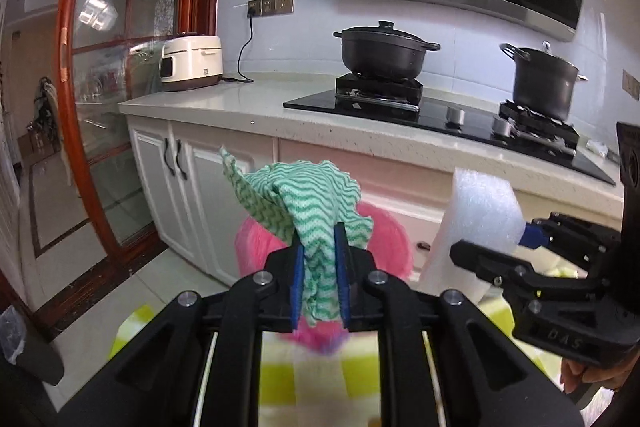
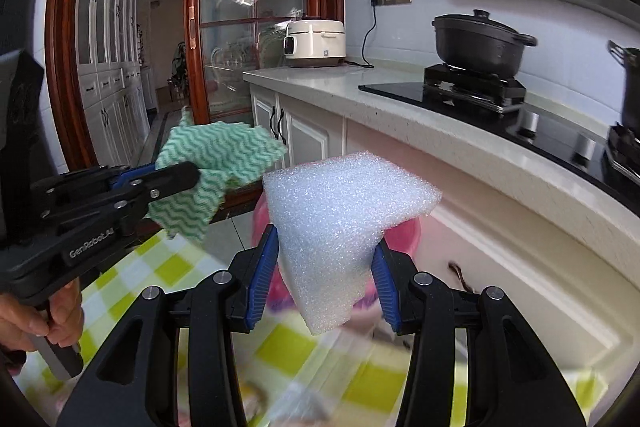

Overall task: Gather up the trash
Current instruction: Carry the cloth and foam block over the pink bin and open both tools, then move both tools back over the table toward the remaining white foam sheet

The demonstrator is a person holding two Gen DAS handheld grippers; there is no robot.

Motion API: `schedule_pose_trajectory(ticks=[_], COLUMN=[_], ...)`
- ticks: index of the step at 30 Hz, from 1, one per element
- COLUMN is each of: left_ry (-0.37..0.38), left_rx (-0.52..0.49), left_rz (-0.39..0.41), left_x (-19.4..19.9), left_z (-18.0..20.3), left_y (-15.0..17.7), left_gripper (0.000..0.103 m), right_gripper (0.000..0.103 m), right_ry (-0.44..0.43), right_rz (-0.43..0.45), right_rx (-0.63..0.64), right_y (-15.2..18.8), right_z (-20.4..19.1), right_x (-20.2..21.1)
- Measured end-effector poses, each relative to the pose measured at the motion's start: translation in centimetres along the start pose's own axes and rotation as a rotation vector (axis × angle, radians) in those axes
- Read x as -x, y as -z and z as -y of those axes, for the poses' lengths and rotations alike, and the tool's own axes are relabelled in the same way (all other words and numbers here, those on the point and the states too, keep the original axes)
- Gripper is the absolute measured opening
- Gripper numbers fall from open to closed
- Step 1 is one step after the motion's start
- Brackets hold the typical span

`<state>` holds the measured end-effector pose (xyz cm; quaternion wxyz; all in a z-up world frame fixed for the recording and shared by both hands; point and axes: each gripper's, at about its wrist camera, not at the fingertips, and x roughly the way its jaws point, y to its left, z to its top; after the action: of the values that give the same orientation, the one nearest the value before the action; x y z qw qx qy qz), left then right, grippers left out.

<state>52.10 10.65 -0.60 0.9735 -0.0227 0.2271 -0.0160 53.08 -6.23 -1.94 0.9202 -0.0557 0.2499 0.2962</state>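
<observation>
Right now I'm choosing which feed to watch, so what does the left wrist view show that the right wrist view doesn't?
Only the left wrist view: the whole steel stockpot and the clear bag on the floor.
Only the right wrist view: the hallway cabinets and the hand gripping the left tongs' handle.
Both: green wavy cloth in the left tongs, white foam in the right tongs, rice cooker, black casserole, pink bin.

Green-and-white wavy-striped cloth (image 1: 316, 211); white foam sheet (image 2: 340, 223); pink bin (image 1: 384, 243) beyond both; yellow-green and white checked tablecloth (image 2: 168, 267) beneath.
</observation>
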Motion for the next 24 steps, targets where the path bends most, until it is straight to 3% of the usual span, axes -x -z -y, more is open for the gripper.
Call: schedule_pose_trajectory(ticks=[6, 8, 9, 10, 13, 18, 24], left_ry=[0.048, 0.055, 0.046, 0.033, 0.006, -0.025, -0.059], left_rx=[0.012, -0.004, -0.014, -0.020, -0.015, 0.001, -0.024], left_rz=[-0.030, -0.042, -0.046, -0.046, -0.056, -0.053, -0.019], left_x=[-6.9, -9.0, -9.8, -10.5, -12.5, -12.0, -4.9], left_z=[-2.1, -2.5, -2.6, -2.8, -3.9, -5.3, -4.3], left_y=[-1.5, -1.2, -1.0, -0.7, 0.2, 1.2, 1.8], left_gripper=[0.017, 0.028, 0.043, 0.050, 0.050, 0.050, 0.068], right_gripper=[0.046, 0.055, 0.058, 0.063, 0.066, 0.066, 0.066], right_ry=[-0.059, -0.065, -0.066, -0.076, -0.059, -0.054, -0.027], right_rz=[-0.011, -0.037, -0.051, -0.061, -0.075, -0.064, -0.029], right_rx=[-0.010, -0.008, -0.005, -0.002, -0.002, -0.057, -0.046], right_y=[-1.7, -1.7, -1.4, -1.3, -0.3, 1.2, 2.2], right_z=[3.2, 3.8, 4.2, 4.5, 5.5, 6.8, 5.5], right_x=[-6.0, -8.3, -9.5, -10.2, -11.6, -10.0, -1.3])
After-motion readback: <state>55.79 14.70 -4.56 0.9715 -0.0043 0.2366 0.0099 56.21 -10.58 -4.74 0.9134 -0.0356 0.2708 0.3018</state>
